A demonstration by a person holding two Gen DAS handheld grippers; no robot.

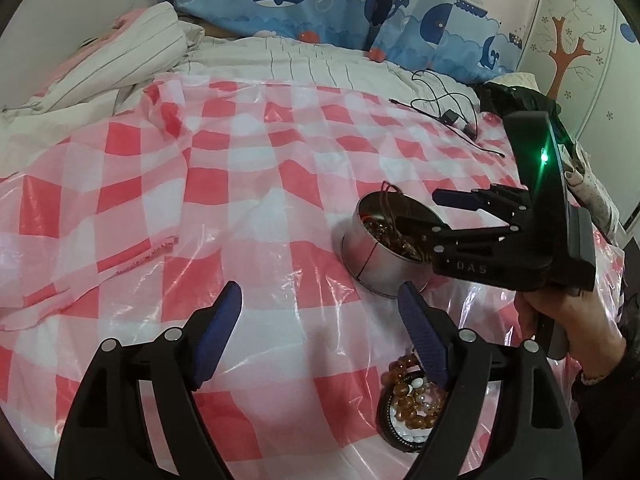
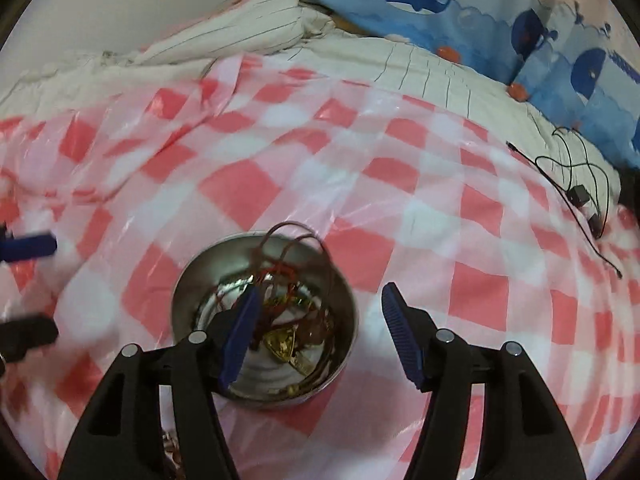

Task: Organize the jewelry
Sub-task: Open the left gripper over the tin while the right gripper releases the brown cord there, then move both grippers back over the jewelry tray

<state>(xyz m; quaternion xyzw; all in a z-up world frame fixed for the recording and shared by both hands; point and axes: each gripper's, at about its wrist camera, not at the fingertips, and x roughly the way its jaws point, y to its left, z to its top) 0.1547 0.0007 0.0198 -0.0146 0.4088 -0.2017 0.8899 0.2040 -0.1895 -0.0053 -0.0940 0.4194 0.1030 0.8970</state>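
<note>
A round metal tin point(image 1: 374, 254) stands on the red-and-white checked plastic sheet point(image 1: 240, 184); it holds tangled cords, beads and gold pieces point(image 2: 284, 344). In the right wrist view the tin point(image 2: 340, 292) is right below my right gripper point(image 2: 318, 320), which is open, its left finger over the tin's inside and its right finger outside the rim. The right gripper point(image 1: 424, 210) also shows in the left wrist view, over the tin. My left gripper point(image 1: 320, 322) is open and empty above the sheet. Amber bead bracelets point(image 1: 412, 400) lie on a small dark round dish point(image 1: 390, 426) under its right finger.
A black cable with small plugs point(image 1: 452, 114) lies on the sheet at the far right. A striped white quilt point(image 1: 132, 60) and a blue whale-print pillow point(image 1: 320, 4) lie at the back. A dark bundle point(image 1: 520, 96) sits at the right edge.
</note>
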